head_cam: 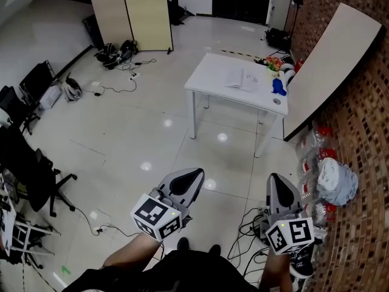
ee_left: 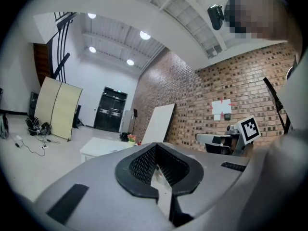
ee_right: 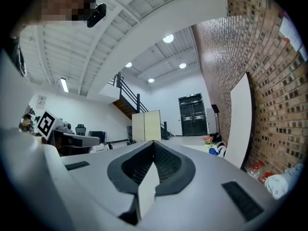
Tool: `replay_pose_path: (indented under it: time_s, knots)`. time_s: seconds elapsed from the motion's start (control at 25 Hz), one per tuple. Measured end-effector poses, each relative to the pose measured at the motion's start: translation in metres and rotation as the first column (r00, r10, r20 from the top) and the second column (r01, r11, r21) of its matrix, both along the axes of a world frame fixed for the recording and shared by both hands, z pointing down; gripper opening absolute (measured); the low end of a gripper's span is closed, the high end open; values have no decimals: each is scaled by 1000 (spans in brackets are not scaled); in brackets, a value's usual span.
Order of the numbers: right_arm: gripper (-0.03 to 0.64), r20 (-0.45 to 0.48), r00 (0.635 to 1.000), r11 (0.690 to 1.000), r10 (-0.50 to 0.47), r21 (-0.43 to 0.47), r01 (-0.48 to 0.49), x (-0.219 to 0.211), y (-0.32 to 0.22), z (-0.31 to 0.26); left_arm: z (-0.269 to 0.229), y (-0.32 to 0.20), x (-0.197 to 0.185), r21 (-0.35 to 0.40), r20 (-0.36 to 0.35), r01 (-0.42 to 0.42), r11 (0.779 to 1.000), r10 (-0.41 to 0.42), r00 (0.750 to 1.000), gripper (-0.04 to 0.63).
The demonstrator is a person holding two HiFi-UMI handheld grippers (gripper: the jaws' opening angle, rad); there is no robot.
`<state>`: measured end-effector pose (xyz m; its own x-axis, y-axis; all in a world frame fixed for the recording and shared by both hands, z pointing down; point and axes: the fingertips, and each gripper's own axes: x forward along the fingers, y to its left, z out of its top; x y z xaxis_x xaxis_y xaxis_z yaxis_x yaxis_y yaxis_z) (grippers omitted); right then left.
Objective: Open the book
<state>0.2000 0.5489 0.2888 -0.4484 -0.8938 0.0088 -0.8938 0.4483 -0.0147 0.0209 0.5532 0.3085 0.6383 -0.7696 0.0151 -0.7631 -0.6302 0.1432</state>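
Far ahead stands a white table (head_cam: 206, 72) with a pale book (head_cam: 239, 78) lying on its top; whether it lies open or closed is too small to tell. Both grippers are held low in the head view, well short of the table, over the tiled floor. My left gripper (head_cam: 197, 172) points toward the table with its jaws together and nothing between them; in its own view the left gripper (ee_left: 156, 146) looks across at the table (ee_left: 98, 147). My right gripper (head_cam: 275, 176) is shut and empty too, as its own view of the right gripper (ee_right: 154, 142) shows.
A blue object (head_cam: 278, 86) and a small disc sit at the table's right end. A large white board (head_cam: 328, 59) leans on the brick wall to the right, with bagged bottles (head_cam: 328, 175) below it. Cables (head_cam: 249, 224) lie by my feet. Office chairs (head_cam: 30, 169) stand left, a folding screen (head_cam: 137, 14) behind.
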Motion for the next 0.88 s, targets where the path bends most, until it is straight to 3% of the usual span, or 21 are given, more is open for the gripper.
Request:
replay_pose_path:
  time_s: [0.88]
  knots:
    - [2, -32, 999, 999, 27, 18, -27, -13, 21, -8, 1, 14, -13, 10, 22, -12, 1000, 11, 1000, -5]
